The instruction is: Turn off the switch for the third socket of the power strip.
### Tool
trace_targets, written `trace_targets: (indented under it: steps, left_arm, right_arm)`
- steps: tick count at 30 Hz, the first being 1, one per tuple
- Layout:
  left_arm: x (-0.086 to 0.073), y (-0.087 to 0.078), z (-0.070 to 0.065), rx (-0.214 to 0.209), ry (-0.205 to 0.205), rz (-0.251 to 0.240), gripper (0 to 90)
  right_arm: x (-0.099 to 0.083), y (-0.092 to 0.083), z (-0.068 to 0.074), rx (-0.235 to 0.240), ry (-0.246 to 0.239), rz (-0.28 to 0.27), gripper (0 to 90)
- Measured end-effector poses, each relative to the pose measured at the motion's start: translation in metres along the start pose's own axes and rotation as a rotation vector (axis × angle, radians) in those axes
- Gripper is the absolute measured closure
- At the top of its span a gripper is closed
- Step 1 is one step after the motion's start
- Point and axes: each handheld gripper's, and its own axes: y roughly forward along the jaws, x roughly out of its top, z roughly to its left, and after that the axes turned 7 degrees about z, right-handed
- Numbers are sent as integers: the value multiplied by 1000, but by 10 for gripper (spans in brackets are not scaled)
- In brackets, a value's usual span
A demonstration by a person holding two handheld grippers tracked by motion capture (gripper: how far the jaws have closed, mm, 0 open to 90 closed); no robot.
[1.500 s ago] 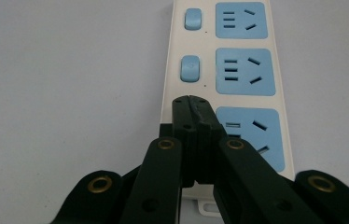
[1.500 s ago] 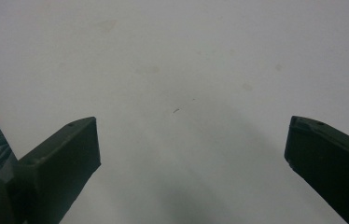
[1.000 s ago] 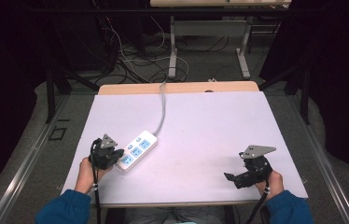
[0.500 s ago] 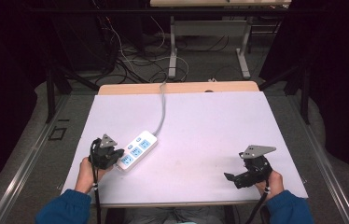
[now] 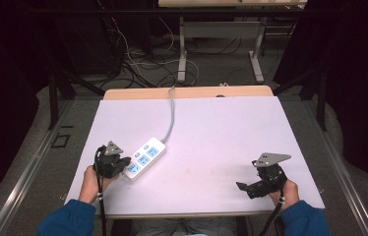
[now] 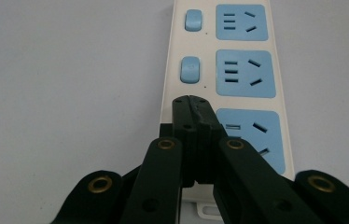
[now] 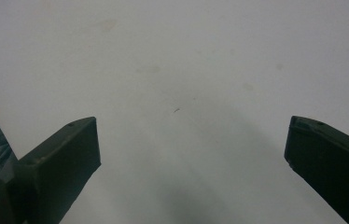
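A white power strip (image 5: 145, 157) with blue sockets and blue switches lies on the white table (image 5: 211, 132), left of the middle. My left gripper (image 5: 122, 167) is shut, its jaws pressed together with nothing between them. In the left gripper view the closed tips (image 6: 190, 100) sit over the near end of the power strip (image 6: 242, 70), just below the second switch (image 6: 191, 70); what lies under them is hidden. My right gripper (image 5: 245, 189) rests near the front right of the table, open. In the right gripper view its jaws (image 7: 191, 140) stand wide over bare table.
The strip's grey cable (image 5: 170, 113) runs from its far end over the table's back edge. Beyond the table are a wooden edge strip (image 5: 187, 92), loose cables on the floor and metal table legs (image 5: 182, 49). Dark curtains stand on both sides.
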Motion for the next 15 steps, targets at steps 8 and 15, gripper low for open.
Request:
trace_targets:
  steps: [8, 15]
  left_arm:
    - [0, 0, 0, -3, 0, 3, 900]
    - [0, 0, 0, -2, 5, 2, 900]
  right_arm:
    - [0, 0, 0, -2, -2, 1, 29]
    - [0, 0, 0, 3, -2, -11, 29]
